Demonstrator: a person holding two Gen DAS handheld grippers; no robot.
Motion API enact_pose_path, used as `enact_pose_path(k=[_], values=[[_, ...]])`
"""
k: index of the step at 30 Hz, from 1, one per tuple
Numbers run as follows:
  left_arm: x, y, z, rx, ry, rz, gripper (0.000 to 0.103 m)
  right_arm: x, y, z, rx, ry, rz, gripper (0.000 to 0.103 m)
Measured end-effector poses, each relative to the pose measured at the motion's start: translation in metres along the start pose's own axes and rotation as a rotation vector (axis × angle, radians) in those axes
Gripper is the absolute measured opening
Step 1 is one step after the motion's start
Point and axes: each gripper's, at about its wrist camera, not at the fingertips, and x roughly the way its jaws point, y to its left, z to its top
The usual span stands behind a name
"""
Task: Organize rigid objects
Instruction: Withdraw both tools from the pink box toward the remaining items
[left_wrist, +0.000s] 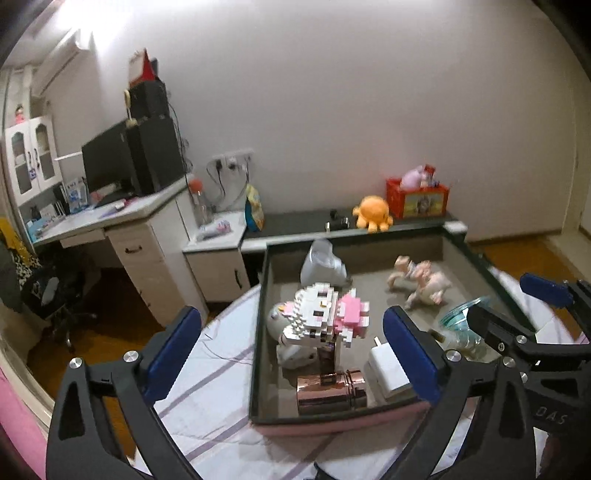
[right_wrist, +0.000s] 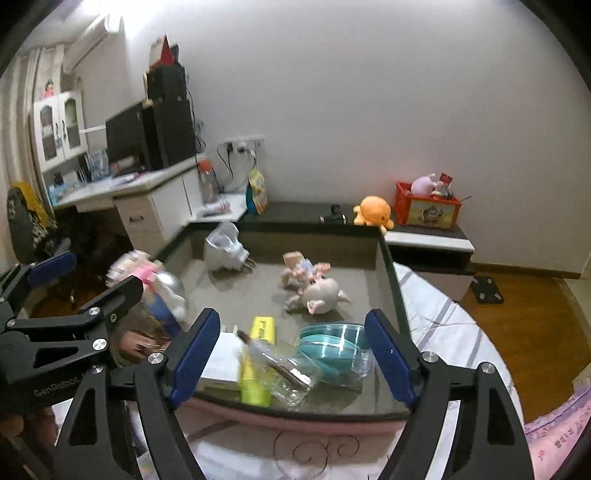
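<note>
Both grippers, left gripper (left_wrist: 291, 354) and right gripper (right_wrist: 291, 362), jaws released, empty. Block figure (left_wrist: 325, 314) in tray (left_wrist: 258, 332): brittle, light; grip its base.

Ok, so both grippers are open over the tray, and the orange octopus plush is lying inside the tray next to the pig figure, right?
Not quite. The orange octopus plush sits on the dark ledge behind the tray, not inside it; the right wrist view shows this. Both the left gripper and right gripper are open, and the pig figure lies in the tray.
</note>
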Motion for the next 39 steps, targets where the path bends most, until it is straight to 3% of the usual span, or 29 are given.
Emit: enact_pose_path(k=[4,6,13,21,31,39], values=[[-0.041,0.006,0.000,-0.020,-0.072,0.010,0.103,-0.039,0.007,0.001,-0.011,-0.071,-0.019,0.093],[-0.066,0.010,-0.003,-0.039,-0.108,0.000,0.103,-0.064,0.010,0.000,-0.009,-0.112,-0.016,0.103],[-0.138,0.007,-0.028,0.010,-0.183,0.017,0.103,-0.137,0.026,-0.017,-0.040,-0.242,-0.032,0.103],[-0.204,0.008,-0.052,-0.004,-0.260,0.036,0.103,-0.193,0.038,-0.046,-0.047,-0.302,-0.049,0.103],[-0.247,0.010,-0.074,-0.035,-0.365,0.022,0.103,-0.233,0.046,-0.070,-0.022,-0.337,-0.040,0.103],[-0.248,0.007,-0.083,-0.037,-0.339,-0.012,0.103,-0.243,0.046,-0.084,-0.024,-0.326,-0.070,0.103]])
